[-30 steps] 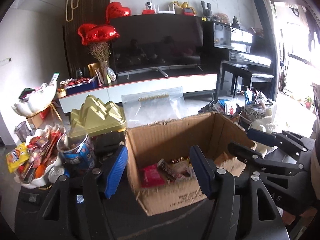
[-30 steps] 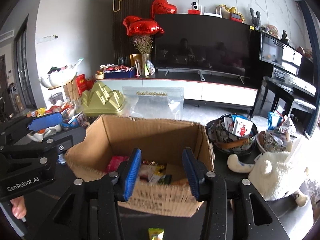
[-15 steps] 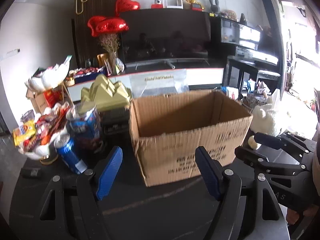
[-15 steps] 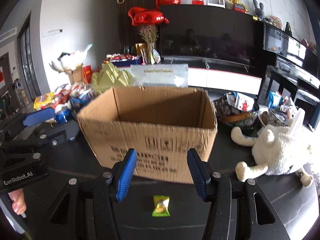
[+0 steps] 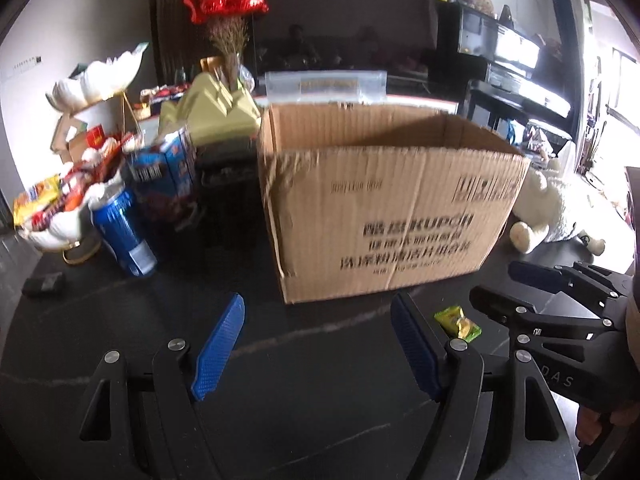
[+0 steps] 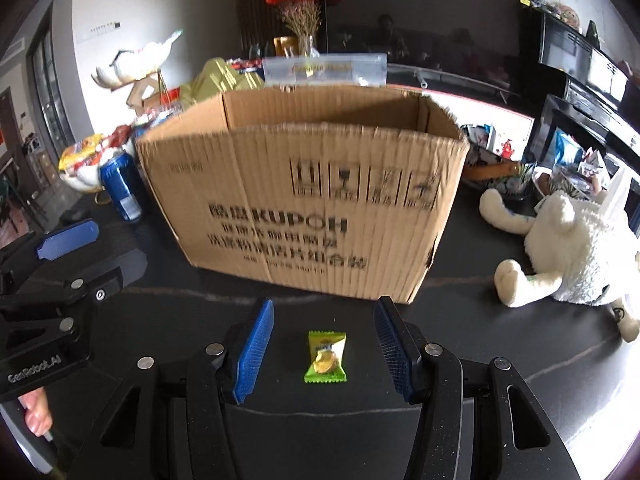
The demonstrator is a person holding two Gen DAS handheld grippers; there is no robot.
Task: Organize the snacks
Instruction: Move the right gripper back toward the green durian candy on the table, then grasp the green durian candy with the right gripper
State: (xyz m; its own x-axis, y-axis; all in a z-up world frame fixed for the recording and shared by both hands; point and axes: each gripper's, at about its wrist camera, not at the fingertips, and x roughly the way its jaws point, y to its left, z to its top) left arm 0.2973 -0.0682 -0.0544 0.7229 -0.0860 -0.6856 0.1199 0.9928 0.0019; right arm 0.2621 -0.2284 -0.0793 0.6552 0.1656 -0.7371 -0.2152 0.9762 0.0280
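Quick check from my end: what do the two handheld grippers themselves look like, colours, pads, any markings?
Both match: the left gripper and right gripper have matte black angular plastic bodies with silver round pivot bolts and triangular cut-outs. Their fingers carry blue pads with a fine knurled texture. White "GenRobot.AI" lettering marks the left one's side; faint letters mark the right one's side. No cables visible.

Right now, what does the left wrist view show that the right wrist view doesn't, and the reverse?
Only the left wrist view shows the small black block on the table's left edge, and the left gripper open over bare tabletop. Only the right wrist view shows the patterned bowl behind the box, and the green candy lying between the open right gripper fingers. Both share the cardboard box, blue can and white plush toy.
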